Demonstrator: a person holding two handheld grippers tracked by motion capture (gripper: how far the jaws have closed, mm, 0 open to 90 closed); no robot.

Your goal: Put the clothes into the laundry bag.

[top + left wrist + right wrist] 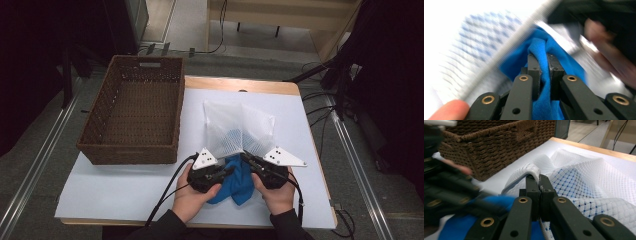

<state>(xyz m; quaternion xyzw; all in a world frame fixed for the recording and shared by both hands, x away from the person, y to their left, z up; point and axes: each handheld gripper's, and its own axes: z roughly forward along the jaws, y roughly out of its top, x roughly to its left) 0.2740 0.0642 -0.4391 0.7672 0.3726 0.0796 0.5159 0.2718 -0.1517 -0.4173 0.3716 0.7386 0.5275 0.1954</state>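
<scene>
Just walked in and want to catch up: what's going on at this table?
A person is working a blue cloth into or out of a white mesh bag with two handheld grippers. The left gripper is shut on a fold of the cloth. The right gripper pinches the bag's edge at its opening. Part of the cloth is inside the mesh, the rest lies outside near the person. A brown wicker basket sits to the left on the table.

blue cloth [239, 181]: far part inside white mesh bag [235, 127], seen only as blue through the netting | left gripper view: bag and far hand [609, 50] smeared by motion blur | right gripper view: left tongs [446, 187] blurred, cut by left edge | forearms cut off at bottom edge of high view
</scene>
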